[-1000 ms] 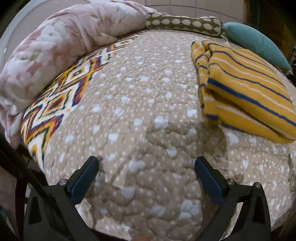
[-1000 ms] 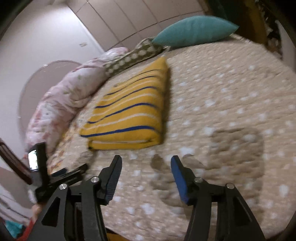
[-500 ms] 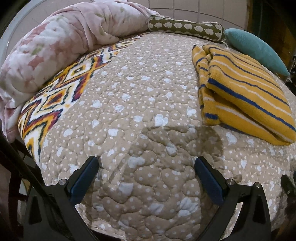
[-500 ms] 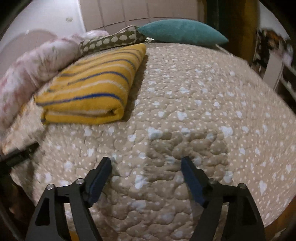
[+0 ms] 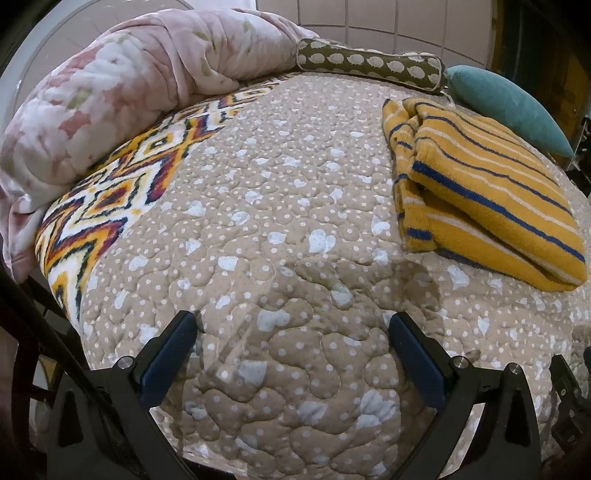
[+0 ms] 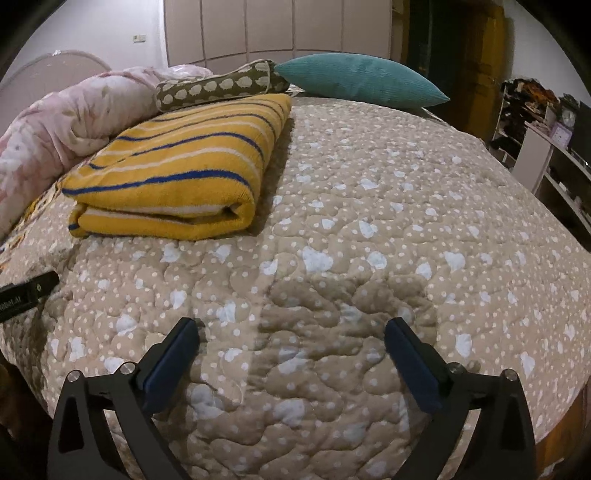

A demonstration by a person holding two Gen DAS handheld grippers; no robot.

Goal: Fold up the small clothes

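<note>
The yellow striped garment lies already folded into a thick, neat packet on the far left part of the bed as your right camera sees it, with its rounded fold edge turned toward you and its far end near the olive dotted bolster; I judge it was put there, away from the middle, so the working space in front of you remains free for another piece. Your left gripper is spread wide and holds nothing, and it hangs above the bare quilt well apart from the garment. Your right gripper is also spread wide and empty, above the quilt and near the front edge of the bed. I see no other small clothes in either view, so the folding looks finished, or the next piece must come from outside. The beige quilt with white hearts and dots is soft and bumpy. A pink floral comforter is rolled along one side over a zigzag patterned sheet, and a teal pillow lies at the head. Behind it stand pale wardrobe doors, and shelves are at the right.
</note>
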